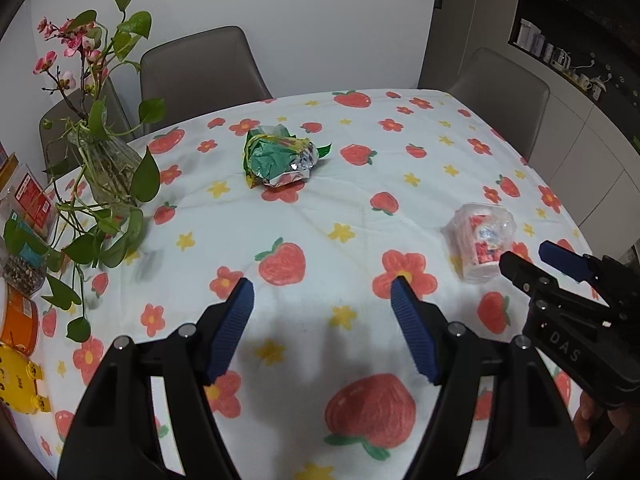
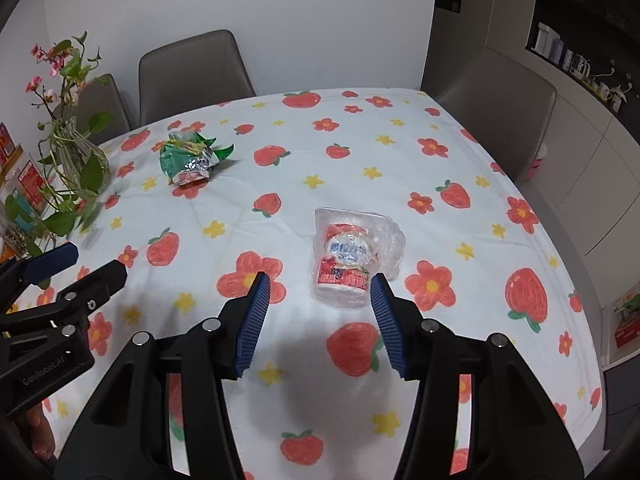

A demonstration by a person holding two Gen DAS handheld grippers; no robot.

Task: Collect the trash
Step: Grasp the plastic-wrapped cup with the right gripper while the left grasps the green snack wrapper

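A crumpled green and silver wrapper (image 1: pixel 280 156) lies on the far middle of the tablecloth; it also shows in the right wrist view (image 2: pixel 187 159). A crushed clear plastic cup with a red and white label (image 2: pixel 349 256) lies on its side near the right; it shows in the left wrist view (image 1: pixel 482 242) too. My left gripper (image 1: pixel 322 292) is open and empty above the cloth, well short of the wrapper. My right gripper (image 2: pixel 320 286) is open and empty, its fingertips just before the cup.
A glass vase with leafy vines and pink flowers (image 1: pixel 106 168) stands at the left. Snack boxes and an orange tub (image 1: pixel 18 320) crowd the left edge. Grey chairs (image 1: pixel 200 66) stand behind the table (image 1: pixel 360 216). A chair (image 2: pixel 500 100) is at the right corner.
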